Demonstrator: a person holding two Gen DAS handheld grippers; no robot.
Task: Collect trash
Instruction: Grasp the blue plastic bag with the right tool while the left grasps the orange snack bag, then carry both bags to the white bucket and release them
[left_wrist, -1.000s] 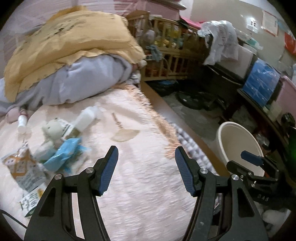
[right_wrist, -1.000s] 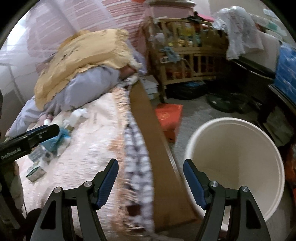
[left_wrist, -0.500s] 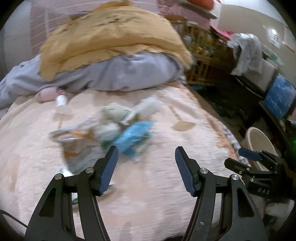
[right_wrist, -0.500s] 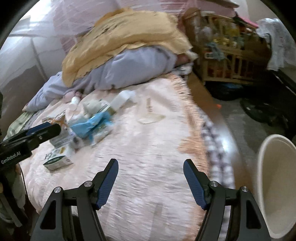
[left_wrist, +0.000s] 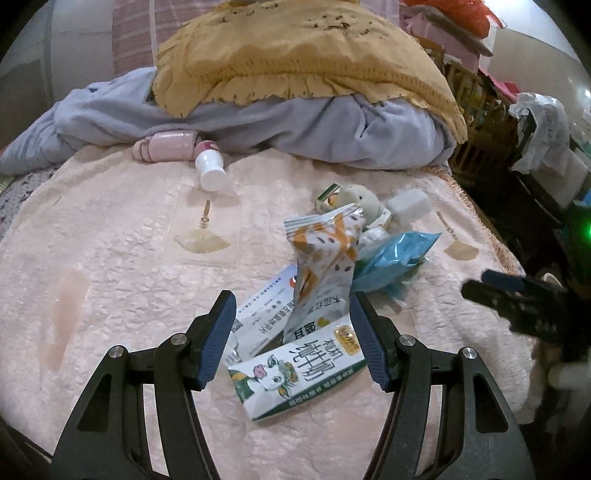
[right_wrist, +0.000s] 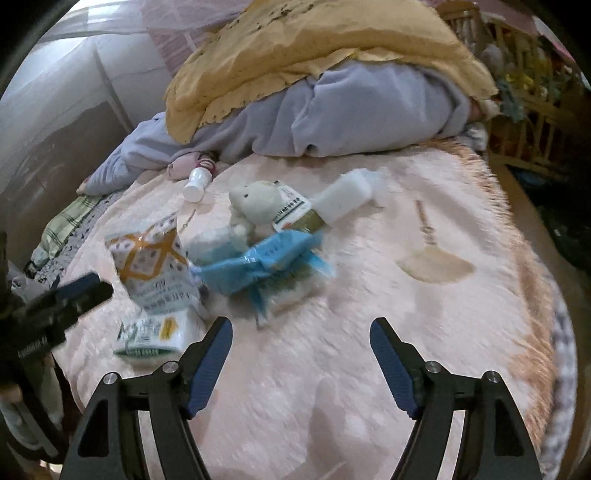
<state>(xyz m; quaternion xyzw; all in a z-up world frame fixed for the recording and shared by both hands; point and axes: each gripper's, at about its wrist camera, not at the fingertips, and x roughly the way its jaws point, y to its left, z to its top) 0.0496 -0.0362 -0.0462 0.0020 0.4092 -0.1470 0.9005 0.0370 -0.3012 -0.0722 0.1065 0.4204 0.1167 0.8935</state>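
Trash lies in a heap on the pink bedspread (left_wrist: 110, 266). A green-and-white milk carton (left_wrist: 295, 373) lies flat between the open fingers of my left gripper (left_wrist: 291, 332), untouched. Behind it an orange-patterned snack bag (left_wrist: 325, 266) stands up, with a white printed box (left_wrist: 266, 306) and a blue wrapper (left_wrist: 399, 254) beside it. A small white bottle (left_wrist: 210, 170) lies further back. My right gripper (right_wrist: 301, 360) hovers over bare bedspread with nothing between its fingers, its jaws opening. The blue wrapper (right_wrist: 266, 258), snack bag (right_wrist: 151, 262) and carton (right_wrist: 151, 332) lie ahead and to its left.
A yellow quilt (left_wrist: 303, 55) on grey bedding (left_wrist: 332, 125) piles up at the bed's far side. A small plush toy (right_wrist: 255, 203) and a white bottle (right_wrist: 343, 199) lie among the trash. Wooden crib rails (left_wrist: 476, 99) and dark clutter stand off the bed's right edge.
Both grippers swung left, away from the white bucket and floor, toward the bed. The trash heap has come close, and the carton now lies between the left fingers.
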